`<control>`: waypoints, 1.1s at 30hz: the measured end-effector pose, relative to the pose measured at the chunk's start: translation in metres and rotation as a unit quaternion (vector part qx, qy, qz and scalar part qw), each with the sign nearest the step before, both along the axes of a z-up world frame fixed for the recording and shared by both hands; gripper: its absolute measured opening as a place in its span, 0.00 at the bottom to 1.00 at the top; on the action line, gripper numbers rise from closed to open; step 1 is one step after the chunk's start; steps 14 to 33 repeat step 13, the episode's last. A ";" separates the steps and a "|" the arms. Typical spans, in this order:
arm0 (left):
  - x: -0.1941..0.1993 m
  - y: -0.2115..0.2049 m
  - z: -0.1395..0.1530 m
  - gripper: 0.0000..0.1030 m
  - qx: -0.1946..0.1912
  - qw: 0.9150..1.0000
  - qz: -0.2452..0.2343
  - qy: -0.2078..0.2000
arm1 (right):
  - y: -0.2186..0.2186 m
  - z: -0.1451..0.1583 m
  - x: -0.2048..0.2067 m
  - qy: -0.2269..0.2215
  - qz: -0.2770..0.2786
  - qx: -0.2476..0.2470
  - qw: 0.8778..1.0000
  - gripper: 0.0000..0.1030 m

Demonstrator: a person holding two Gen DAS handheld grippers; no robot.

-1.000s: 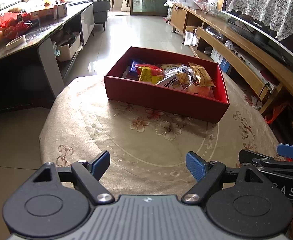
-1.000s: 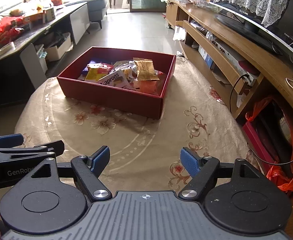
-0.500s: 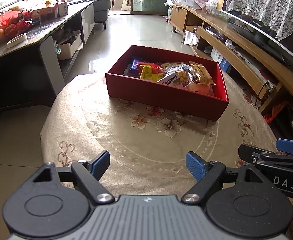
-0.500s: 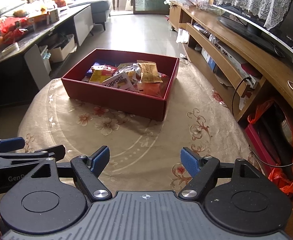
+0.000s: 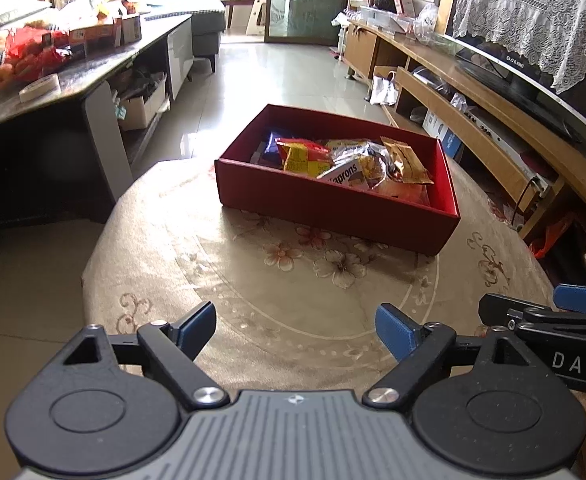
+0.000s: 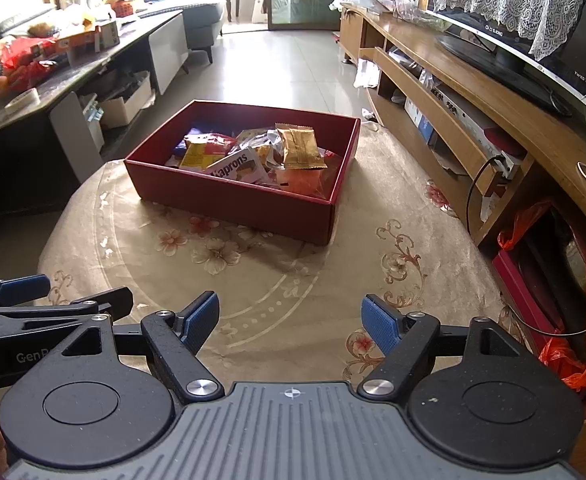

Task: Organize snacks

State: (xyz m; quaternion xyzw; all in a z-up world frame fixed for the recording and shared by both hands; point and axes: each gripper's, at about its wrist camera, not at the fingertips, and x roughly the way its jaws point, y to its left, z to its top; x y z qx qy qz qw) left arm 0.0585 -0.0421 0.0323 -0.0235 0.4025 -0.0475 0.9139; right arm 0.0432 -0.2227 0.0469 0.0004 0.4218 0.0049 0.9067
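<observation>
We held both the left gripper (image 5: 296, 326) and right gripper (image 6: 291, 318) spread apart and empty; the red box (image 6: 229, 200) of snacks (image 6: 253, 152) sat mid-frame.

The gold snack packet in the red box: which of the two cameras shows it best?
The right wrist view. There the gold snack packet lies nearly face-on atop the pile in the red box, its crimped top edge plain. The left wrist view shows the same packet from farther off and at more of a slant, so its face looks narrower.
</observation>
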 end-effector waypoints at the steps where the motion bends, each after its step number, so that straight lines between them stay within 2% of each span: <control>1: 0.000 0.000 0.001 0.82 0.001 1.000 0.000 -0.003 | 0.000 0.000 0.000 -0.001 0.000 0.000 1.000 0.81; 11: -0.004 0.001 0.006 0.83 0.010 1.000 0.006 -0.026 | -0.001 0.002 -0.001 -0.006 0.001 0.003 1.000 0.81; 33: -0.004 0.001 0.006 0.83 0.011 1.000 0.006 -0.025 | -0.002 0.003 -0.001 -0.006 0.000 0.004 1.000 0.81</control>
